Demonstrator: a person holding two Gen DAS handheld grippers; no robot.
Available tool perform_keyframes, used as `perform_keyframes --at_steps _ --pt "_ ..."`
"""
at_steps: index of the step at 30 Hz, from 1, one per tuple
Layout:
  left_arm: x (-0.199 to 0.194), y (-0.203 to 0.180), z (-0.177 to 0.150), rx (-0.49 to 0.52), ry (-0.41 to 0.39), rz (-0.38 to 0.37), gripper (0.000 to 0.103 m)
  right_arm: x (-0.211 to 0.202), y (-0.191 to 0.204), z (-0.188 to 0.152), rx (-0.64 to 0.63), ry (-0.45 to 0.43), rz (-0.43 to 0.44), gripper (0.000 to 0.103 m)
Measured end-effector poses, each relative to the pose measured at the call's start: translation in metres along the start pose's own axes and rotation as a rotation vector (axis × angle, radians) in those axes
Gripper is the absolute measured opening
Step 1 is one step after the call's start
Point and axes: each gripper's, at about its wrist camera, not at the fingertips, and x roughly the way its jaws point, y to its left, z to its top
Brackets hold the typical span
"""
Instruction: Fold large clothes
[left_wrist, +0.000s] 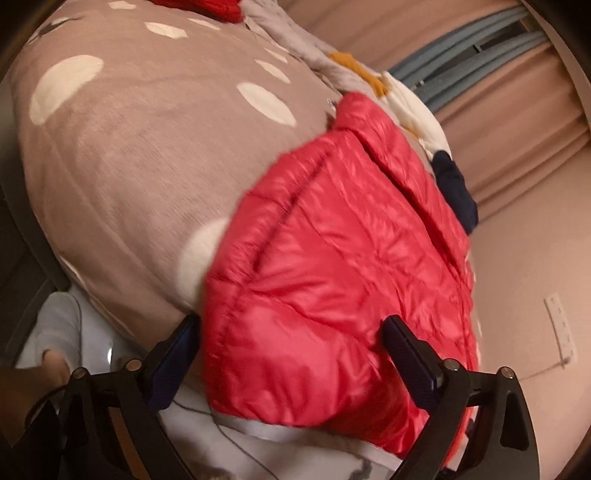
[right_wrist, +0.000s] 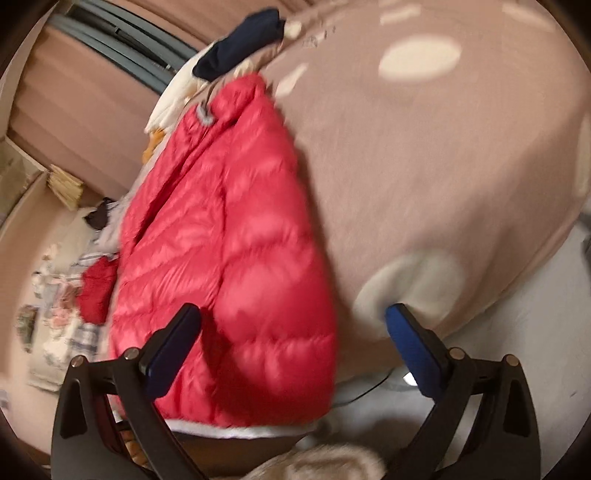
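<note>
A red quilted puffer jacket (left_wrist: 332, 266) lies spread on a taupe bed cover with white dots (left_wrist: 140, 140). In the left wrist view its hem end lies between and beyond my left gripper's (left_wrist: 291, 325) wide-apart fingers, which do not press on it. The right wrist view shows the same jacket (right_wrist: 229, 251) running from the collar at the top to the hem at the bottom. My right gripper (right_wrist: 295, 314) is open, its left finger (right_wrist: 173, 343) over the jacket's lower part and its right finger (right_wrist: 417, 343) over the cover (right_wrist: 424, 166).
A navy garment (left_wrist: 454, 188), white and mustard cloth (left_wrist: 402, 99) and another red item (left_wrist: 199, 9) lie farther along the bed. Pink curtains (left_wrist: 517, 122) hang behind. A hand (left_wrist: 51, 365) shows at the left wrist view's lower left. A cluttered floor area (right_wrist: 59, 306) lies beside the bed.
</note>
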Motion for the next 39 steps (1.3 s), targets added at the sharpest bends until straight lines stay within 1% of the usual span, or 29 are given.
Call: perform_keyframes --at_steps 1,3,4,5,6,8,9,12,15,16,17,19,21,22,23,24,25,26,27,30,32,36,39 --pt "0.001 -0.002 0.000 0.006 0.008 -0.005 0.095 0.004 -0.001 -0.003 0.017 0.022 0.027 0.096" --pt "0.001 -0.002 -0.001 0.006 0.021 0.010 0.084 0.010 0.001 -0.010 0.042 0.060 0.064 0.089" --pt "0.001 -0.002 -0.001 0.010 0.025 0.015 0.081 0.012 0.002 -0.012 0.048 0.073 0.077 0.086" --pt "0.000 -0.001 -0.001 0.014 0.029 0.013 0.075 0.013 0.004 -0.015 0.052 0.083 0.086 0.077" --pt "-0.003 0.000 -0.001 0.015 0.033 -0.002 0.068 0.014 0.006 -0.017 0.052 0.091 0.085 0.073" --pt "-0.009 0.002 -0.003 0.007 0.032 -0.035 0.060 0.010 0.010 -0.020 0.040 0.080 0.075 0.069" --pt "-0.011 0.002 -0.002 0.006 0.031 -0.050 0.058 0.009 0.012 -0.021 0.030 0.079 0.069 0.068" --pt "-0.016 -0.005 -0.002 0.019 0.031 -0.077 0.058 0.006 0.014 -0.019 0.034 0.093 0.060 0.066" --pt "-0.025 -0.007 0.000 -0.010 0.004 -0.171 0.058 0.000 0.021 -0.012 0.048 0.087 0.092 0.066" --pt "-0.026 -0.005 0.002 -0.026 0.003 -0.190 0.058 -0.002 0.024 -0.009 0.048 0.080 0.101 0.066" --pt "-0.023 -0.004 0.005 -0.041 0.010 -0.207 0.058 -0.006 0.028 -0.007 0.045 0.066 0.113 0.066" --pt "-0.012 0.000 0.008 -0.074 0.052 -0.226 0.058 -0.009 0.038 -0.003 0.021 0.041 0.143 0.067" --pt "-0.006 0.000 0.008 -0.075 0.057 -0.235 0.058 -0.005 0.043 -0.002 0.006 0.043 0.139 0.066" --pt "-0.006 -0.004 0.007 -0.049 0.054 -0.231 0.058 -0.001 0.046 -0.003 0.003 0.047 0.148 0.065" --pt "-0.006 -0.008 0.008 -0.020 0.054 -0.218 0.052 0.001 0.047 -0.003 -0.001 0.047 0.157 0.062" --pt "-0.005 -0.013 0.009 0.010 0.054 -0.198 0.043 0.005 0.048 -0.004 -0.007 0.047 0.156 0.052" --pt "-0.003 -0.018 0.009 0.034 0.052 -0.173 0.039 0.010 0.050 -0.004 -0.016 0.049 0.137 0.045" --pt "0.000 -0.021 0.010 0.044 0.044 -0.152 0.033 0.013 0.051 -0.004 -0.021 0.052 0.121 0.033" --pt "0.001 -0.021 0.009 0.049 0.035 -0.138 0.029 0.016 0.052 -0.004 -0.025 0.054 0.114 0.030" --pt "-0.001 -0.030 0.006 0.093 -0.007 -0.071 0.023 0.014 0.052 -0.001 -0.046 0.034 0.110 0.024" --pt "-0.010 -0.034 0.002 0.124 -0.044 -0.046 0.021 0.009 0.051 0.002 -0.063 0.017 0.116 0.022" --pt "-0.029 -0.053 0.004 0.177 -0.126 -0.042 0.020 -0.010 0.056 0.010 -0.069 -0.039 0.156 0.020" --pt "-0.053 -0.071 0.007 0.217 -0.193 -0.075 0.020 -0.030 0.064 0.017 -0.088 -0.105 0.179 0.019"
